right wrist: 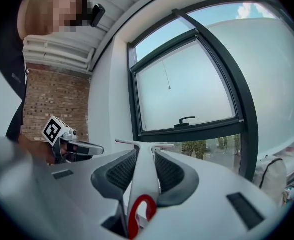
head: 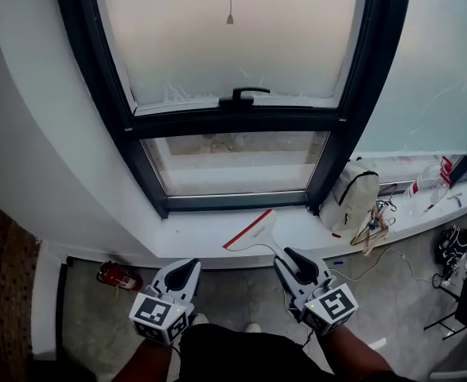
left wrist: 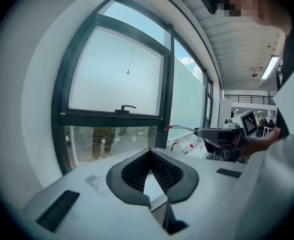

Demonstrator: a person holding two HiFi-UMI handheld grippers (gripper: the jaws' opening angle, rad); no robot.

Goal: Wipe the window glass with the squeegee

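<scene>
A white squeegee (head: 253,230) with a red blade edge hangs just above the white sill (head: 193,237), below the dark-framed window. My right gripper (head: 283,253) is shut on its handle (right wrist: 138,184), which ends in a red loop; its blade (right wrist: 136,144) points at the glass. The clear lower pane (head: 233,161) sits under a frosted upper pane (head: 233,38) with a black handle (head: 245,94). My left gripper (head: 192,263) is held beside the right one, shut, tips (left wrist: 149,152) meeting on nothing. The squeegee is apart from the glass.
On the sill at right stand a white bag (head: 352,197), a plastic bottle (head: 428,183) and some cables. A red fire extinguisher (head: 118,275) lies on the floor at left. A black chair (head: 464,301) stands far right. A blind cord (head: 230,18) hangs over the frosted pane.
</scene>
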